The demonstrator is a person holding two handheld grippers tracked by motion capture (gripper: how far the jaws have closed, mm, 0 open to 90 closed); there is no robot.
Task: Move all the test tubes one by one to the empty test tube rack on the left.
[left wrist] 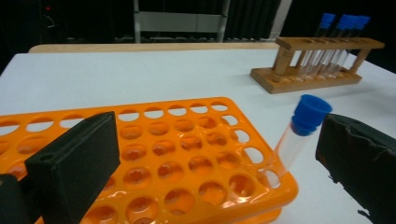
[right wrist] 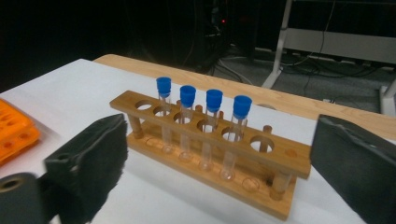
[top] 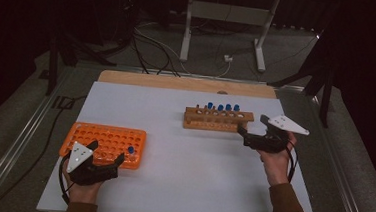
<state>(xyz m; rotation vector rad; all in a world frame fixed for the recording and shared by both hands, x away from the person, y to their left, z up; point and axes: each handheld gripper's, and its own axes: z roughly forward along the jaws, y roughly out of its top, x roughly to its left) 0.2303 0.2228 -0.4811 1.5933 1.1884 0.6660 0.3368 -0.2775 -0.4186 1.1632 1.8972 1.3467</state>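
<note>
The left gripper (top: 106, 161) has its jaws spread wide at the near right corner of the orange plastic multi-hole rack (top: 104, 143), where 1 clear blue-capped test tube (left wrist: 295, 136) leans in a corner hole between the jaws, untouched. The right gripper (top: 244, 131), jaws likewise spread and empty, hangs just beside the right end of the wooden test-tube rack (right wrist: 219, 154), which holds 4 blue-capped tubes (right wrist: 187, 119).

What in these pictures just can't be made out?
- Orange rack: its near edge is cut off in the left gripper view, partly behind the left tool.
- Wooden rack: its holes are too small to count in the high view.
- Test tube: whether it holds anything is unclear.
</note>
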